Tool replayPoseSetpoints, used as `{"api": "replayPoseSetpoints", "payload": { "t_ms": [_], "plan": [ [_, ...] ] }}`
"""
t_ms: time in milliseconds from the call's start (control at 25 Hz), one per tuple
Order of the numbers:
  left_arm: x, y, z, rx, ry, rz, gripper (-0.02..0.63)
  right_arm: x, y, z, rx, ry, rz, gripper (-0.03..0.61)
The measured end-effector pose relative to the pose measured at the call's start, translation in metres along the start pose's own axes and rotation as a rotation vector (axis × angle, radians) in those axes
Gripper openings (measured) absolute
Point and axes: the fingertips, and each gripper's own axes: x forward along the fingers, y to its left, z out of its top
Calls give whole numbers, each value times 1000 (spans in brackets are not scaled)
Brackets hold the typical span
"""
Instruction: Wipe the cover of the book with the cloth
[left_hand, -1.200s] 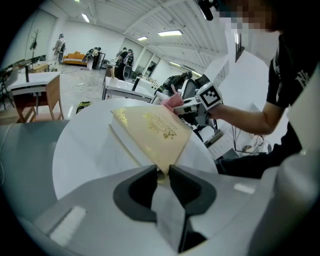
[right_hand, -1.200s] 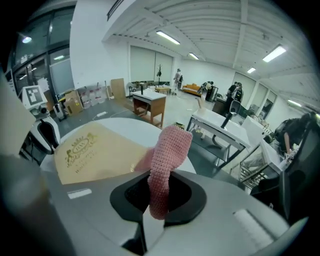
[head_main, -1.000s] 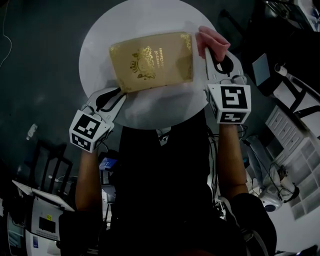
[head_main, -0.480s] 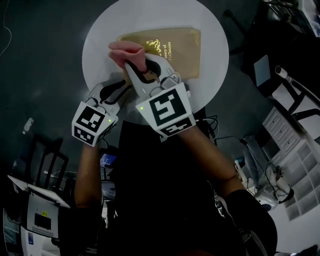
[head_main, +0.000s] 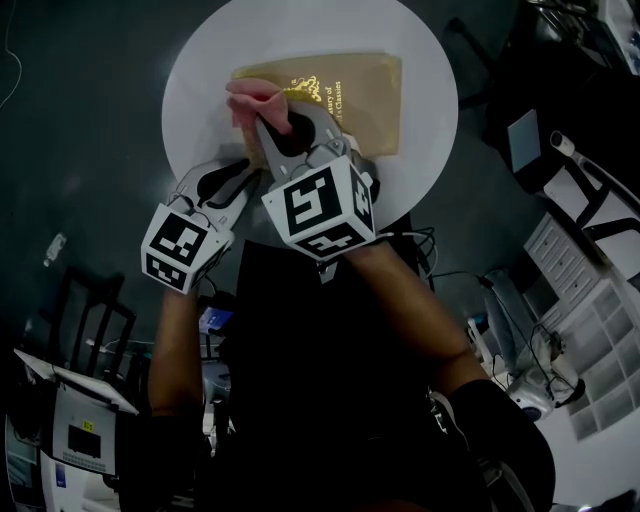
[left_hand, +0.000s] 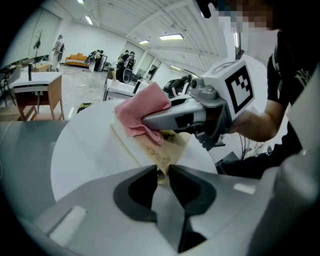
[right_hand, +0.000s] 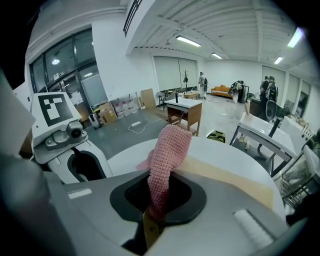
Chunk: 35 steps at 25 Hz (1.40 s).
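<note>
**Right gripper** (right_hand: 157, 209): jaws clamped on a pink knitted cloth (right_hand: 169, 150). One fold is pinched deep between the jaws, and the rest stands past the tips as a loose bunch. In the head view the bunch rests on the left part of the book's cover, near its far-left corner.

**Left gripper** (left_hand: 161, 172): jaws closing on the near-left corner of a gold-covered book with ornate stamped decoration (head_main: 365, 100). The corner sits between the narrow-set pads, which press on it.

**Book, position:** lies flat and cover up about the middle of a round white table (head_main: 195, 95). Its held corner points toward the table's near-left edge, and its right edge is well short of the table's right edge.

**Cloth, handling (judged):**
- It is soft, light and limp, with no stiffness of its own.
- Take it by a gathered fold well inside the jaws, so that a padded bunch rather than the jaw tips meets the cover.
- The knit probably drags a little on the cover, which helps the wiping.

**Book, handling (judged):**
- It is stiff and flat, with moderate weight.
- The cover looks smooth, so it is likely to slide or turn on the table under a sideways stroke.
- Hold it at a corner or edge, out of the wiping path, as the left gripper does.
- The gilt stamping may scuff, so light pressure suits it.

**Table:** nothing else can be made out on it.
</note>
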Motion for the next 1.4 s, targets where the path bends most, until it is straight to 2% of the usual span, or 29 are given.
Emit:
{"api": "replayPoseSetpoints", "payload": {
  "t_ms": [1080, 1280, 1400],
  "plan": [
    [-1, -1, 1, 1, 23, 37, 74, -91, -132, -80, 109, 59, -274, 29],
    [0, -1, 0, -4, 23, 34, 74, -107, -162, -117, 197, 150, -350, 28],
    [1, 0, 0, -1, 19, 31, 74, -125, -170, -107, 227, 97, -381, 28]
  ]
}}
